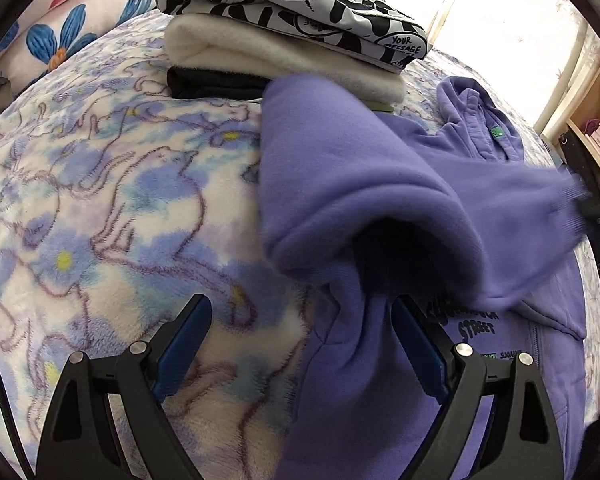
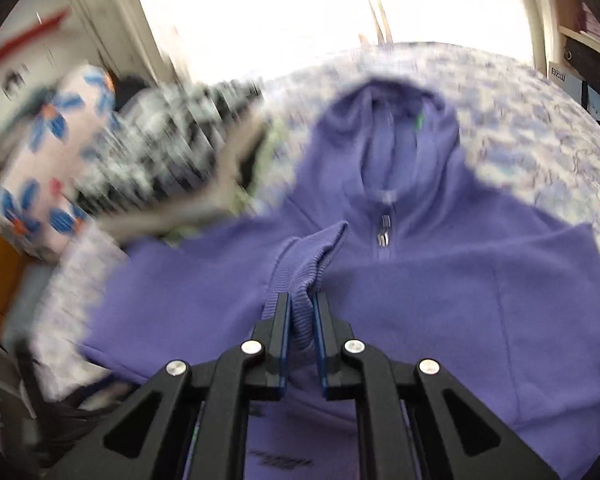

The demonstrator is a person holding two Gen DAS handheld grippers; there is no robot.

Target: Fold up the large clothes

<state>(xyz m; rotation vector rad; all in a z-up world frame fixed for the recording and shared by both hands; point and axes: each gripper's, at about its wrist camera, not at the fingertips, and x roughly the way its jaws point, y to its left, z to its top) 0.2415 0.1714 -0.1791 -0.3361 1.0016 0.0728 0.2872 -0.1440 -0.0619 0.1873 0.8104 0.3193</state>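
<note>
Here we saw one purple hoodie (image 2: 440, 280) lying front-up on the bed (image 1: 100, 200), hood toward the window. Only the right wrist view showed the zipper pull (image 2: 384, 232) at the chest and the full hood (image 2: 392, 120). There the right hand-held gripper (image 2: 300, 304) was pressed together on the ribbed cuff (image 2: 308, 256) of one sleeve, held over the chest of the garment. That view was smeared with blur on its left side.

Only the left wrist view gave us a sharp look at the stack (image 1: 292, 40) of folded clothes just beyond the hoodie: we counted three layers for certain, a black-and-white printed piece on top, a cream one under it, a dark one below; a sliver of green beneath may have been a fourth. The sleeve (image 1: 380, 184) arched across in front of the stack. The left hand-held gripper (image 1: 300, 320) was spread wide, one finger over the blanket, the other at the hoodie's edge, pinching nothing. One flowered pillow (image 1: 68, 28) sat behind.
</note>
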